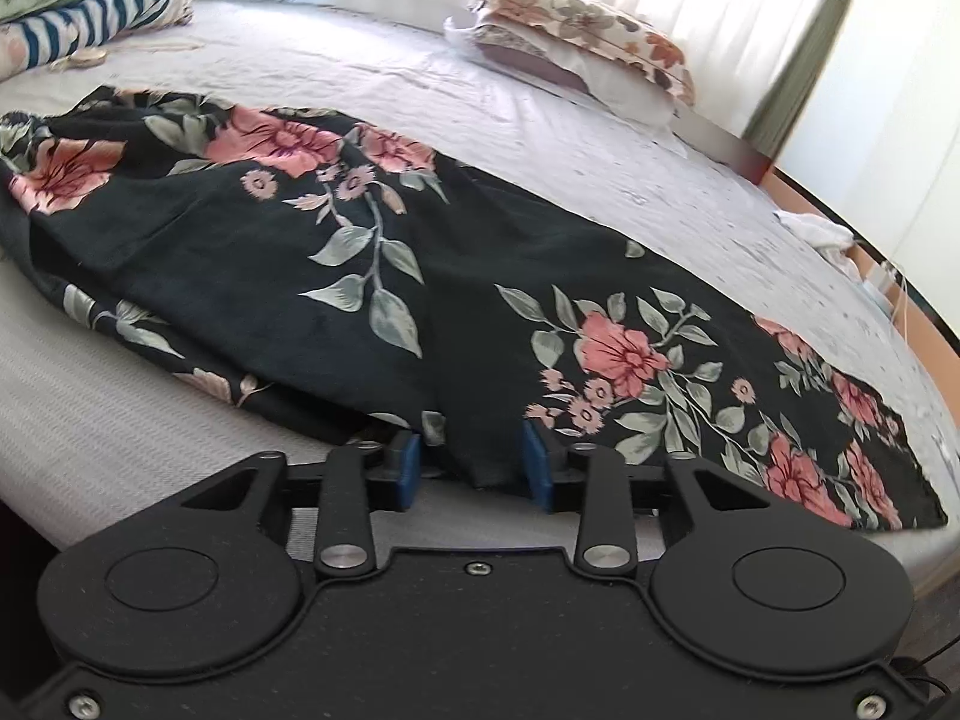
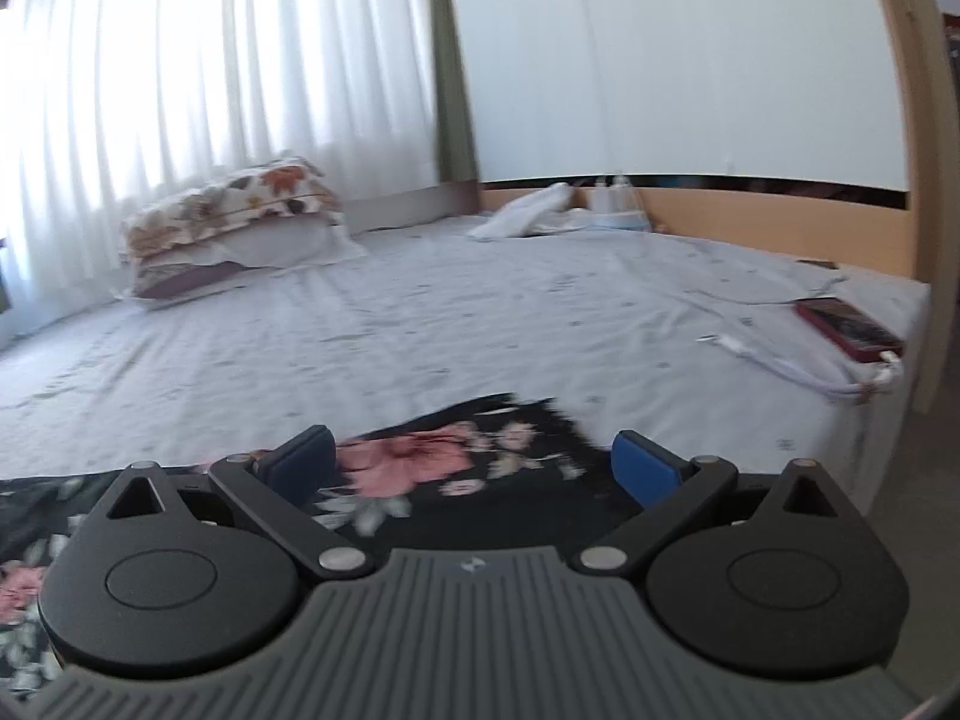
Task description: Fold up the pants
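Black pants with pink flowers and green leaves (image 1: 372, 252) lie spread across the bed near its front edge. My left gripper (image 1: 474, 462) is open, with its blue pads on either side of a fold of the pants' near edge; the fabric sits between the jaws, which have a gap. In the right wrist view the end of the pants (image 2: 444, 468) lies under and between my right gripper (image 2: 474, 462), whose jaws stand wide open above the fabric.
The bed sheet (image 1: 540, 138) is pale grey. A floral pillow (image 1: 588, 30) lies at the far side by white curtains. Striped bedding (image 1: 90, 18) is at the far left. A red phone (image 2: 849, 327) with white cable (image 2: 798, 375) lies at the right bed edge. A wooden headboard (image 2: 780, 222) runs behind.
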Demonstrator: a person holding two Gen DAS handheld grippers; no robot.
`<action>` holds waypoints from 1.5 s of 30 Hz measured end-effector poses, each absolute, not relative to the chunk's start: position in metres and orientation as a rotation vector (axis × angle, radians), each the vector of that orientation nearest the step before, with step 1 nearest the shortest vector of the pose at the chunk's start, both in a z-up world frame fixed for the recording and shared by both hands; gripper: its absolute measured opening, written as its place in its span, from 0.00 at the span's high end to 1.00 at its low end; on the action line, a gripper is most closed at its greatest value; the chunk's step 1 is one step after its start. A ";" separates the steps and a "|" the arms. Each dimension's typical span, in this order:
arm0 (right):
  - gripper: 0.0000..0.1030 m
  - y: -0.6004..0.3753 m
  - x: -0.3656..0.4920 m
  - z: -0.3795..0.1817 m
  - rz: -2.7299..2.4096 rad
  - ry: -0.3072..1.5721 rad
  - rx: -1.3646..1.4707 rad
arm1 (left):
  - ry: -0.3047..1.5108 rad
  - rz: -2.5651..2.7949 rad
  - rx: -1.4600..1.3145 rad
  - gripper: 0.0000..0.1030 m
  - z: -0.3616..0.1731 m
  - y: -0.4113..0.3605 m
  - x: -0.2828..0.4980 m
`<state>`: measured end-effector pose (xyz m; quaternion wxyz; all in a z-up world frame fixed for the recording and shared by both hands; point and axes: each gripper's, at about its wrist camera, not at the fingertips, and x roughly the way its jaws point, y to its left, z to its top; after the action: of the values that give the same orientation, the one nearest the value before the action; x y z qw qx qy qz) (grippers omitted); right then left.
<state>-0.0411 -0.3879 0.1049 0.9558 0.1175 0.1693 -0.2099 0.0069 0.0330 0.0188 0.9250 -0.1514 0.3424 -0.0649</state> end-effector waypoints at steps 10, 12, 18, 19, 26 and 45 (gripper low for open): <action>0.01 -0.222 0.036 0.054 0.018 0.451 0.213 | 0.634 -0.103 -0.400 0.48 0.034 0.078 -0.005; 0.01 -0.192 0.044 0.043 0.038 0.456 0.149 | 0.607 -0.040 -0.416 0.48 0.038 0.099 -0.003; 0.03 -0.134 0.047 0.022 0.035 0.472 -0.084 | 0.556 0.183 -0.434 0.48 0.037 0.163 0.020; 0.03 -0.133 0.044 0.021 0.043 0.478 -0.097 | 0.552 0.204 -0.431 0.48 0.036 0.171 0.026; 0.00 -0.144 0.049 0.016 0.038 0.512 -0.046 | 0.660 0.431 -0.325 0.84 0.023 0.207 0.050; 0.00 -0.144 0.049 0.013 0.039 0.505 -0.051 | 0.522 0.520 -0.418 0.54 0.050 0.255 0.038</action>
<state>0.0492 -0.1438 0.0132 0.9678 -0.0254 0.2496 0.0194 0.0375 0.2548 0.0497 0.9117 -0.2027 0.2531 0.2525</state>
